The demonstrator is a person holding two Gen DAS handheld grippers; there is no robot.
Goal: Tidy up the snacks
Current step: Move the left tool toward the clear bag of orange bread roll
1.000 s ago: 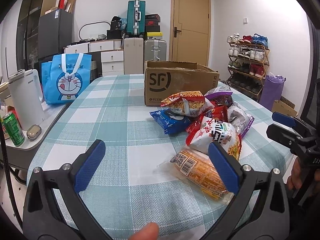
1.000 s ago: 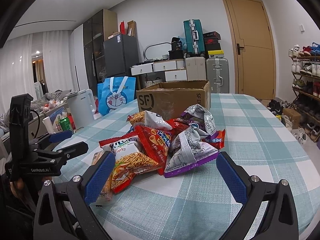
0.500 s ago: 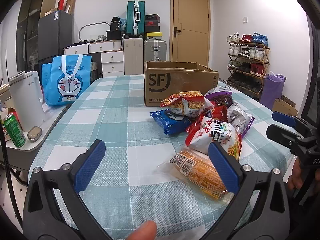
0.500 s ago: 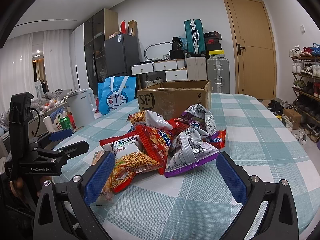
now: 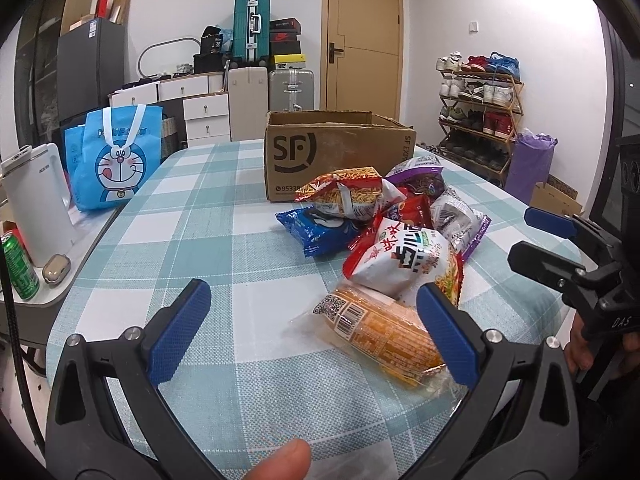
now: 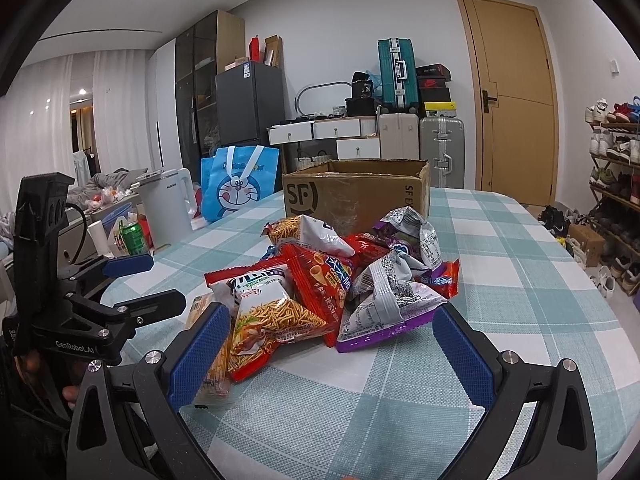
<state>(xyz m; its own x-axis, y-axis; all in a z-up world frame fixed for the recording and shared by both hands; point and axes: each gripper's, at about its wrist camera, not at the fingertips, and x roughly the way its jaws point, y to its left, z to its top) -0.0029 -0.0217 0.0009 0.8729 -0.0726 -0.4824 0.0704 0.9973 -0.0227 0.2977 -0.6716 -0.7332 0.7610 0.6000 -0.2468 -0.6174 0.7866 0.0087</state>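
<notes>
A heap of snack bags [image 5: 384, 224] [image 6: 336, 276] lies on the checked tablecloth in front of an open cardboard box [image 5: 336, 152] [image 6: 356, 196]. Nearest the left gripper [image 5: 312, 328] is an orange clear-wrapped pack [image 5: 380, 332], just left of its right pad; the gripper is open and holds nothing. A red-and-white noodle bag [image 5: 404, 256] [image 6: 272, 312] rests behind the orange pack. A blue bag [image 5: 320, 228] lies at the heap's left. The right gripper [image 6: 332, 352] is open near the table's front edge, with a purple-edged silver bag [image 6: 384, 304] just beyond its pads.
A side table at the left carries a white kettle [image 5: 36, 208], a green can [image 5: 18, 264] and a blue cartoon tote [image 5: 116, 160]. Drawers, suitcases and a door stand behind the table. A shoe rack [image 5: 476, 116] lines the right wall. The other gripper [image 5: 576, 264] [image 6: 80, 304] shows in each view.
Both views have shifted only slightly; the snacks and box have not moved. Both grippers stay open.
</notes>
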